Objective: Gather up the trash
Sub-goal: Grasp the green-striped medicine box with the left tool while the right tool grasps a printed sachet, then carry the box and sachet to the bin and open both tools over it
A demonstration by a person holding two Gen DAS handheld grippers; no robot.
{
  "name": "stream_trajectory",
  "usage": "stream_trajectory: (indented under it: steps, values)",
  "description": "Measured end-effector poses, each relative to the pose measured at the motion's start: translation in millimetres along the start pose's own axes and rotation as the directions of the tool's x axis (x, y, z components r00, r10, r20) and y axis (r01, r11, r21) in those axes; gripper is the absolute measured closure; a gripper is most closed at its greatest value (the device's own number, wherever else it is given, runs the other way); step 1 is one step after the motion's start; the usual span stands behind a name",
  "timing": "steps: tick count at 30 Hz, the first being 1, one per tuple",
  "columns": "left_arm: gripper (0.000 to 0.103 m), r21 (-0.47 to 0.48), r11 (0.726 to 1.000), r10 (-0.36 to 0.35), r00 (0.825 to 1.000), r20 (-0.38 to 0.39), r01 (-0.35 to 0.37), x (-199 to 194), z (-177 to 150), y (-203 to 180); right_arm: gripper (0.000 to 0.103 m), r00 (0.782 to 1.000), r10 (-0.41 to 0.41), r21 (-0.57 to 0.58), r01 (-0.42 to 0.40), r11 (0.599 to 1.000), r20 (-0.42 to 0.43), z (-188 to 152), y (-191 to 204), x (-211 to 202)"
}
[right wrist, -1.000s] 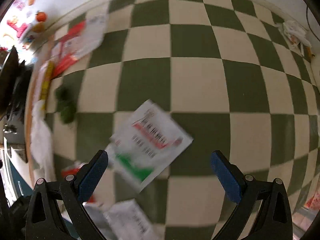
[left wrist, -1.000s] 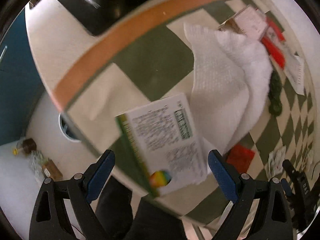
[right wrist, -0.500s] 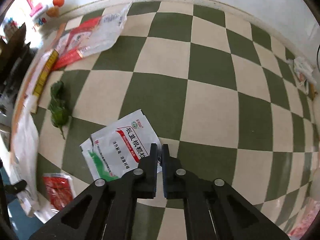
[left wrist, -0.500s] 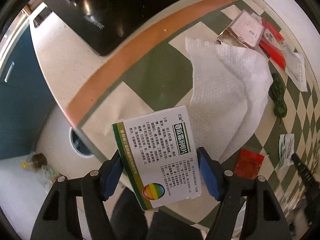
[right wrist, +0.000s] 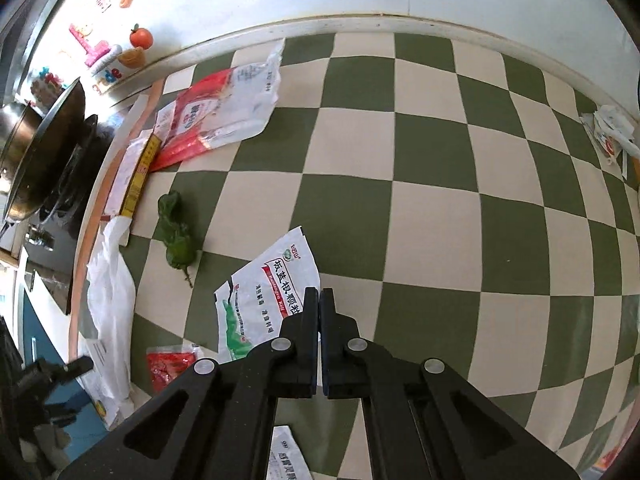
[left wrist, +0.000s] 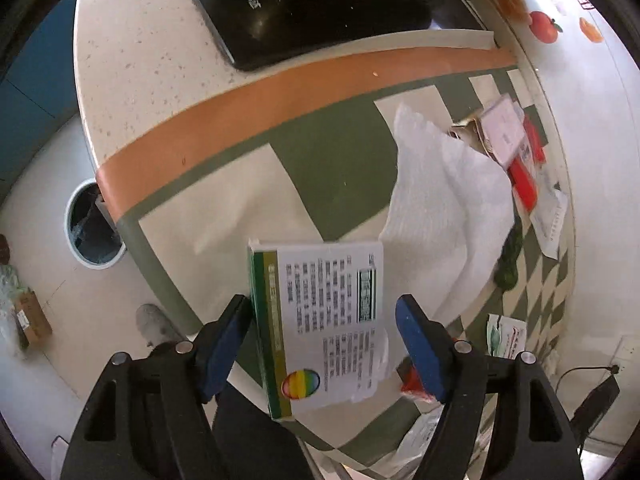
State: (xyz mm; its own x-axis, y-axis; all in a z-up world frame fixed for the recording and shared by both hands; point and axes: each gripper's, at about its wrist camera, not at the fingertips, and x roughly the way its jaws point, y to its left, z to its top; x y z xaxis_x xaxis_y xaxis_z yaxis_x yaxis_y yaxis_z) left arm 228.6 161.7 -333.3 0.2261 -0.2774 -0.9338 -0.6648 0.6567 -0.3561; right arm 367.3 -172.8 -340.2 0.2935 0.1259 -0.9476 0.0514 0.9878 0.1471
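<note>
My left gripper (left wrist: 324,320) is shut on a white and green medicine box (left wrist: 320,320), held above the checked table with its blue pads against the box's sides. My right gripper (right wrist: 319,300) is shut on the edge of a white sachet with red and green print (right wrist: 268,296), which lies on the checked tablecloth (right wrist: 432,208). The same sachet shows at the right in the left wrist view (left wrist: 505,336). A round bin (left wrist: 93,226) stands on the floor at the left, below the table edge.
A white paper towel (left wrist: 440,200), a green leaf (right wrist: 176,236), a red wrapper (right wrist: 170,366), a red and white bag (right wrist: 220,108) and a flat box (right wrist: 132,176) lie on the table. More wrappers (right wrist: 608,132) lie far right. A black stove (left wrist: 320,4) and pan (right wrist: 44,136) stand beyond the orange strip.
My left gripper closed on the medicine box and lifted it. My right gripper closed on the sachet's edge and has drawn back a little.
</note>
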Motion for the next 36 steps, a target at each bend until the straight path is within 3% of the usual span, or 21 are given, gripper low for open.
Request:
stream_trajectory:
  steps: [4,5,9,12,22,29,33,36]
  values:
    - [0.032,0.083,0.987,0.136,0.990,0.031,-0.138,9.1,-0.8,-14.7,0.102,1.000,-0.003,-0.018,0.003,1.000,-0.003,-5.6,7.6,5.0]
    - [0.036,0.107,0.983,0.146,0.988,0.042,-0.150,9.3,-1.6,-17.2,0.102,1.000,-0.002,-0.022,0.002,1.000,-0.004,-7.3,9.4,5.2]
    - [0.038,0.190,0.955,0.213,0.972,0.097,-0.228,2.6,-6.1,-22.3,0.102,1.000,-0.001,-0.034,0.001,0.999,0.008,-8.5,14.2,1.6]
    - [0.038,0.201,0.947,0.227,0.965,0.129,-0.250,-7.2,-7.4,-16.1,0.102,1.000,0.000,-0.036,0.001,0.999,0.029,-6.3,15.1,-5.8]
    - [0.038,0.237,0.943,0.179,0.955,0.235,-0.235,-59.1,-4.0,-16.6,0.103,0.994,0.067,-0.063,-0.062,0.996,0.081,0.2,36.4,-33.9]
    - [0.038,0.237,0.957,0.089,0.947,0.310,-0.168,-114.3,-0.7,-14.3,0.103,0.976,0.182,-0.160,-0.162,0.974,0.119,0.1,95.4,-74.2]
    - [0.038,0.188,0.973,0.061,0.933,0.354,-0.135,-142.4,5.7,18.1,0.103,0.964,0.244,-0.248,-0.212,0.945,0.105,-11.1,148.4,-83.6]
    - [0.038,0.131,0.978,0.100,0.912,0.398,-0.164,-165.7,5.2,70.1,0.103,0.956,0.290,-0.324,-0.260,0.910,0.047,-33.4,202.9,-76.2]
